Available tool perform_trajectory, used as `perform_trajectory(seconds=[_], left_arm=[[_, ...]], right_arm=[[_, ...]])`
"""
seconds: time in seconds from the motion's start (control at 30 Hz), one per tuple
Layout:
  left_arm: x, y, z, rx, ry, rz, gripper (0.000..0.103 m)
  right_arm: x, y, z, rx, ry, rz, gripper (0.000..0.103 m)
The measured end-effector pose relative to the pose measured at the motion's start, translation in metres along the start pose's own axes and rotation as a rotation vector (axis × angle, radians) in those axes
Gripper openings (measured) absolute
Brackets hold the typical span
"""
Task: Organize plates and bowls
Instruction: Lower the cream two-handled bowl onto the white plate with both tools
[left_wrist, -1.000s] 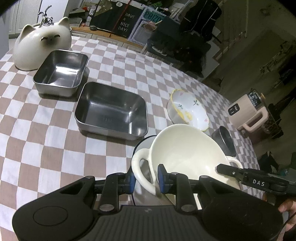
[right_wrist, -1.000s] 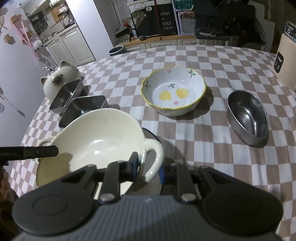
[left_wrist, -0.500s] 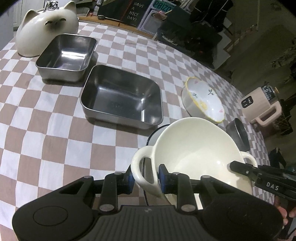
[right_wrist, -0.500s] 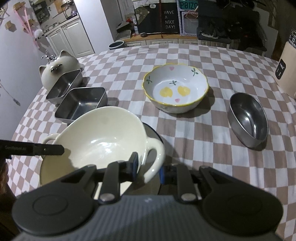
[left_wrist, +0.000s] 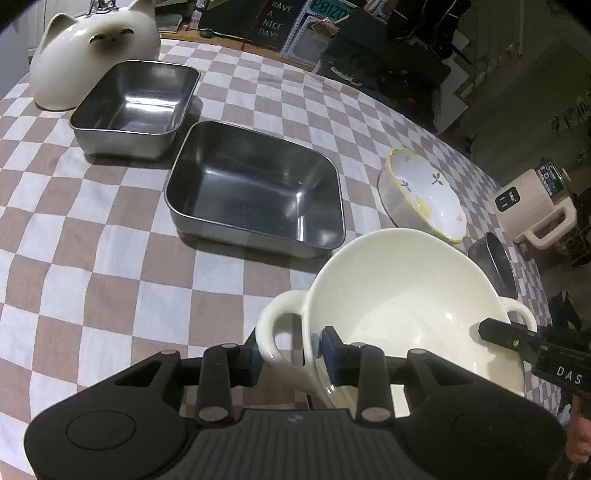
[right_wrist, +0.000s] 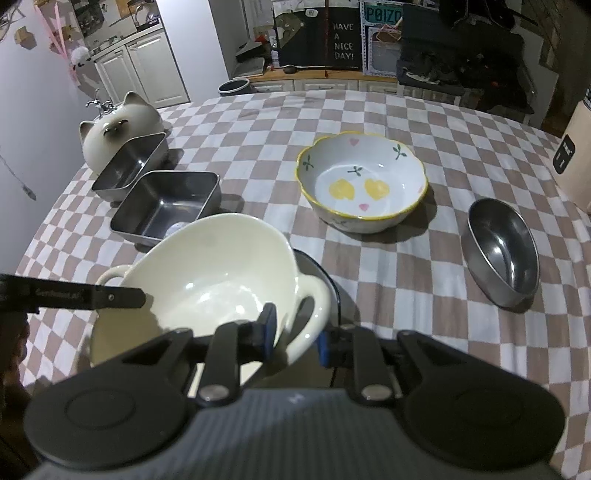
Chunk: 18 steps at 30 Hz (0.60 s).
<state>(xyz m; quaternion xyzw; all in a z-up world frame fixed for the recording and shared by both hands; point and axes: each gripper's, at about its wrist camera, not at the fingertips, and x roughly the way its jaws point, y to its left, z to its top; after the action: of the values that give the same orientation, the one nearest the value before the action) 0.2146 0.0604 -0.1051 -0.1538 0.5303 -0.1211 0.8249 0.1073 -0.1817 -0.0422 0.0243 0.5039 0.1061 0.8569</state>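
we hold the cream two-handled bowl (left_wrist: 406, 295) with both grippers.
left gripper (left_wrist: 291, 354) and right gripper (right_wrist: 295, 332) each clamp one handle; flowered bowl (right_wrist: 362, 184) at 1 o'clock.

Wrist views face inward, close; share cream bowl (left_wrist: 406, 295).

Dim indoor light from overhead. Glare spots on the cream bowl (right_wrist: 207, 280) and steel trays (left_wrist: 255, 192); short soft shadows. Fisheye bending, dark corners.
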Motion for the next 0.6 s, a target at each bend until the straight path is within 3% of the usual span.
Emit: perform_trajectory(seconds=[0.6], left_arm=[[0.011,-0.007,-0.005,0.038,0.041,0.015,0.036]], right_arm=[[0.011,-0.004,-0.004,-0.018,0.063,-0.060,0.028]])
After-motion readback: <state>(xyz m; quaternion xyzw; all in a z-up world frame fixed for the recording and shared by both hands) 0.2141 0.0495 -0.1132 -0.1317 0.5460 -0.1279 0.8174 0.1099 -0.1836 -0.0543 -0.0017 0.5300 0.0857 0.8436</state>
